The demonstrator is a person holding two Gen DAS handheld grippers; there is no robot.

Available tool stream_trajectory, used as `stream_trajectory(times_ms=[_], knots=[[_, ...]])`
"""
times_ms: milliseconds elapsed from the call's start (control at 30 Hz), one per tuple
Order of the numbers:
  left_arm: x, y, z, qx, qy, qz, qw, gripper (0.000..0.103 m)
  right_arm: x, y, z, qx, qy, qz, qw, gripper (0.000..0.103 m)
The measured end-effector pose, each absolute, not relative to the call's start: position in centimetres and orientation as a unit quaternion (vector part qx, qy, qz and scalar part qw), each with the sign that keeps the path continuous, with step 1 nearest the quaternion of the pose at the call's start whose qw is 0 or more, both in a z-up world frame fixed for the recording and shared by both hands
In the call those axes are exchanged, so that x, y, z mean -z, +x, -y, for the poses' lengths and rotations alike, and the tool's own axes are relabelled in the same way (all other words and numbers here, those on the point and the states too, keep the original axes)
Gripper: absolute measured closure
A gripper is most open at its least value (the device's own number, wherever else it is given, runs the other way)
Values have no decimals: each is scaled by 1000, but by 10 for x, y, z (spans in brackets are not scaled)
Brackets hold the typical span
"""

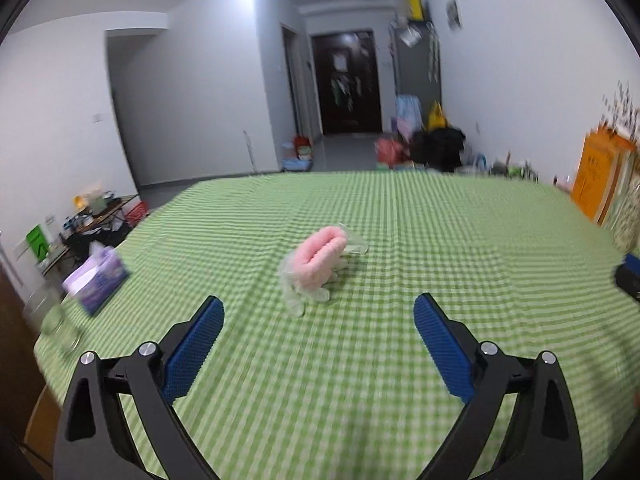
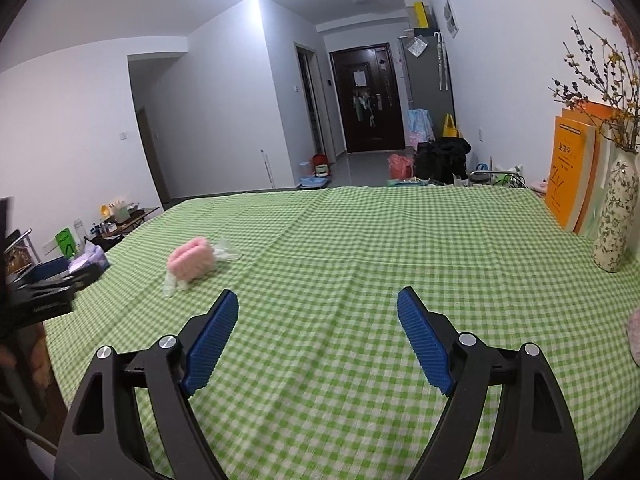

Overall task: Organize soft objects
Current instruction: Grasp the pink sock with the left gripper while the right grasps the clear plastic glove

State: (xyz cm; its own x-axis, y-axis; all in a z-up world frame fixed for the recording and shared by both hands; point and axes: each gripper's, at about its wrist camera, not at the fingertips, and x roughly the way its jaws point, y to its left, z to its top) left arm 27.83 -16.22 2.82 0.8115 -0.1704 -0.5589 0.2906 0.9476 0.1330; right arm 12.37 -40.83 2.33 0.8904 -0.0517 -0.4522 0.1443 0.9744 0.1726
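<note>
A fluffy pink soft object (image 1: 320,258) lies on a pale translucent glove (image 1: 298,300) in the middle of the green checked tablecloth (image 1: 440,240). My left gripper (image 1: 319,316) hovers just short of it, open, blue pads wide apart and empty. In the right wrist view the pink object (image 2: 191,259) sits to the far left with the glove (image 2: 226,251) under it. My right gripper (image 2: 318,310) is open over bare cloth, well to the right of the object. The left gripper's black body (image 2: 48,292) shows at the left edge.
A purple tissue box (image 1: 98,278) and a clear glass (image 1: 54,316) stand at the table's left edge. Orange books (image 2: 574,170) and a flowered vase (image 2: 614,226) stand at the right. A pink item (image 2: 634,334) peeks in at the right edge.
</note>
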Motion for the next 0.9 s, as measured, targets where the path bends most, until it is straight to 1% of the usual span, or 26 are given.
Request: stream_trajectory(times_ms=[67, 100, 133, 167, 233, 367, 400, 433, 467, 500, 533, 567, 600, 667, 767, 900], knots=[[-16, 309, 176, 138, 132, -304, 933, 24, -23, 130, 412, 54, 99, -233, 966, 24], [-9, 324, 181, 138, 145, -311, 929, 24, -23, 135, 413, 56, 97, -237, 965, 24], [-3, 338, 187, 140, 156, -315, 926, 28, -22, 140, 413, 58, 95, -240, 964, 24], [3, 353, 192, 141, 166, -322, 921, 35, -23, 147, 413, 61, 90, -244, 964, 24], [13, 383, 197, 137, 178, -338, 914, 39, -24, 156, 414, 64, 82, -249, 963, 24], [27, 426, 201, 129, 189, -343, 911, 39, -25, 175, 416, 69, 68, -259, 961, 24], [29, 432, 200, 130, 188, -345, 910, 42, -24, 181, 415, 68, 63, -263, 960, 24], [32, 438, 200, 136, 186, -349, 908, 49, -24, 189, 413, 67, 57, -269, 959, 24], [37, 446, 200, 145, 186, -355, 904, 69, -23, 197, 411, 65, 51, -273, 958, 24], [40, 451, 199, 149, 187, -359, 902, 79, -21, 203, 408, 63, 47, -276, 958, 24], [44, 455, 197, 154, 191, -361, 900, 93, -21, 210, 405, 60, 44, -279, 957, 24], [45, 454, 195, 158, 192, -358, 900, 100, -19, 220, 401, 55, 41, -284, 956, 24], [42, 453, 191, 163, 189, -357, 900, 103, -18, 226, 398, 51, 40, -287, 956, 24], [25, 446, 177, 180, 157, -351, 906, 103, -16, 244, 388, 31, 43, -298, 953, 24], [-17, 418, 148, 217, 113, -296, 923, 103, -11, 272, 372, 4, 45, -314, 948, 24], [-71, 380, 87, 220, 72, -218, 948, 103, -2, 315, 339, -47, 55, -342, 937, 24]])
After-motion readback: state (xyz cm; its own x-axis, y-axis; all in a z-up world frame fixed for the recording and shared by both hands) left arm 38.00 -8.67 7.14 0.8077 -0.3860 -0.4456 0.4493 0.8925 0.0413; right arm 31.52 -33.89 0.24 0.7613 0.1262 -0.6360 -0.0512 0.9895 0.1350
